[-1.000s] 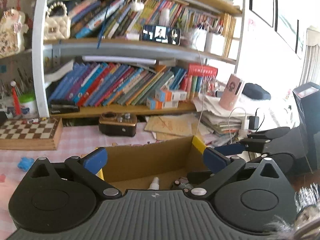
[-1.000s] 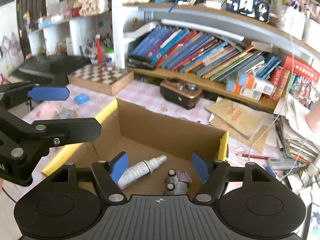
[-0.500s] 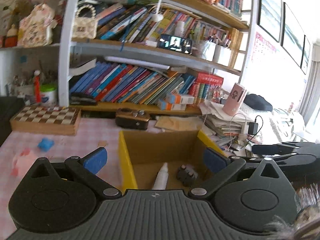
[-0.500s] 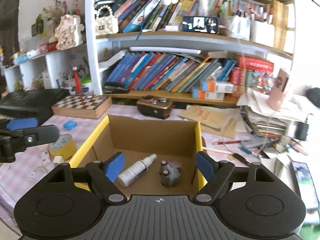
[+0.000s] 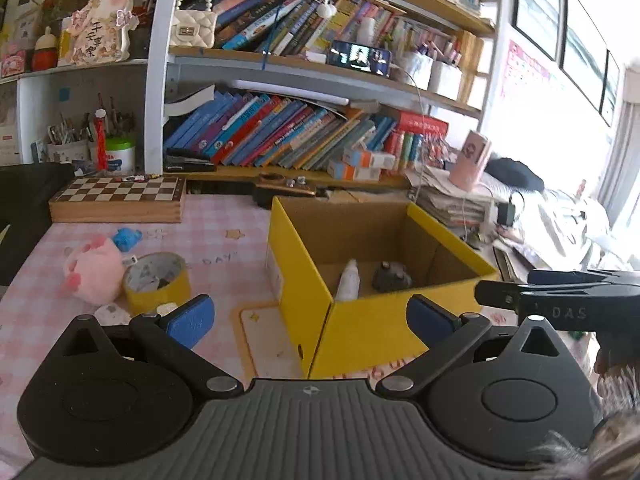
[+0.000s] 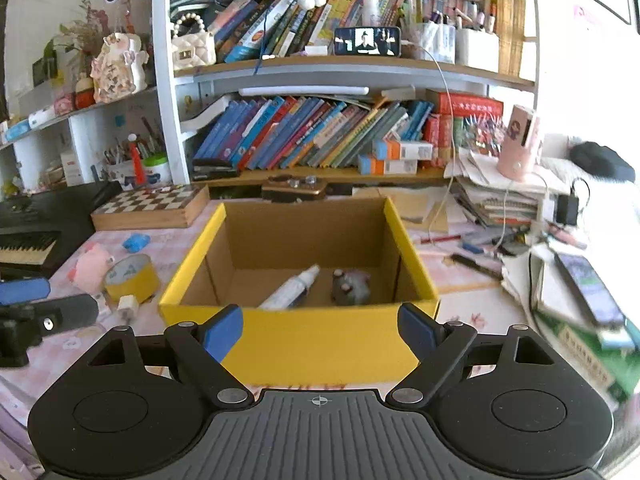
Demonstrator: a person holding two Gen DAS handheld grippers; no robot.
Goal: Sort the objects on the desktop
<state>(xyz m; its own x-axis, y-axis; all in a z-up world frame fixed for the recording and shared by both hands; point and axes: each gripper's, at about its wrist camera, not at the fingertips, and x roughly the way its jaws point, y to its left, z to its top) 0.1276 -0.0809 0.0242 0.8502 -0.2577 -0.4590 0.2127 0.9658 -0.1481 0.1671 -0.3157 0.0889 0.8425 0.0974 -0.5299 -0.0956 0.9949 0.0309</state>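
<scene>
A yellow cardboard box (image 5: pixel 360 320) (image 6: pixel 320 340) stands on the pink checked tablecloth. Inside lie a white spray bottle (image 5: pixel 347 280) (image 6: pixel 290 290) and a small grey toy (image 5: pixel 392 276) (image 6: pixel 351 286). Left of the box sit a yellow tape roll (image 5: pixel 156 282) (image 6: pixel 129 276), a pink plush (image 5: pixel 94 270) (image 6: pixel 93 264), a blue toy (image 5: pixel 126 239) (image 6: pixel 136 241) and a small white plug (image 6: pixel 127 305). My left gripper (image 5: pixel 310 320) is open and empty, in front of the box's near left corner. My right gripper (image 6: pixel 320 330) is open and empty, in front of the box's near wall.
A chessboard box (image 5: pixel 120 198) and a brown radio (image 6: pixel 294 190) stand behind, under a bookshelf (image 5: pixel 300 136). Stacked papers, pens, cables and a phone (image 6: pixel 588 284) crowd the right side. A black keyboard (image 6: pixel 28 240) lies at the far left.
Both grippers have drawn back and up from over the box, so the whole box and the objects left of it now show. Both stayed open.
</scene>
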